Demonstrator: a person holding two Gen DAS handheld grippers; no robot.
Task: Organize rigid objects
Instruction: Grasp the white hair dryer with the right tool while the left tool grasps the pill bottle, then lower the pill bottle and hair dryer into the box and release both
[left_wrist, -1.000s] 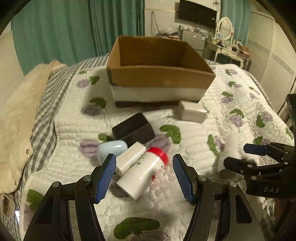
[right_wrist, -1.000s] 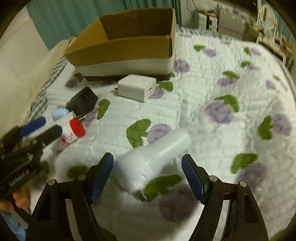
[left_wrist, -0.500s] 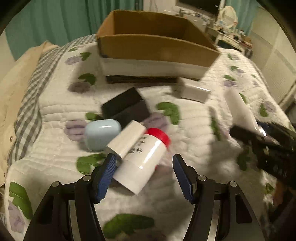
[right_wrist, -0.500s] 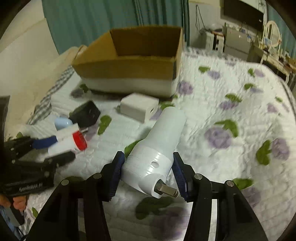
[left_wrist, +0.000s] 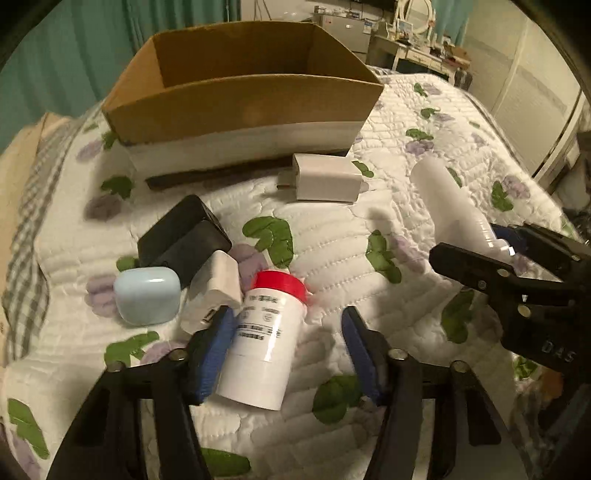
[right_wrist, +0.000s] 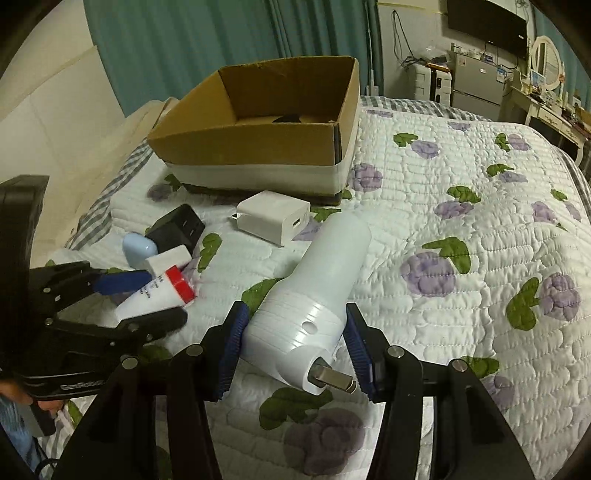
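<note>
A white quilt (right_wrist: 461, 206) with purple flowers covers the bed. Green curtains (right_wrist: 207, 44) hang behind. A black TV (right_wrist: 487, 16) and a round mirror (right_wrist: 546, 62) are far back.

Bed (right_wrist: 461, 192), covered by a white quilt (left_wrist: 332, 236) printed with purple flowers and green leaves; a grey-and-white checked sheet (left_wrist: 26, 258) showing at its left edge, with cream padded fabric (left_wrist: 14, 173) beside that. Teal curtains (right_wrist: 207, 40), floor-length, behind the head of the bed. Cream wall (right_wrist: 48, 110) at left. Dark flat screen (right_wrist: 487, 22) mounted high on the far wall, cables hanging beside it. Small grey cabinet (right_wrist: 476, 81) below the screen. Cream dressing table (right_wrist: 546, 107) with an oval mirror (right_wrist: 546, 62), its top cluttered. White slatted doors (left_wrist: 535, 110) at right. Lighting dim and warm.
</note>
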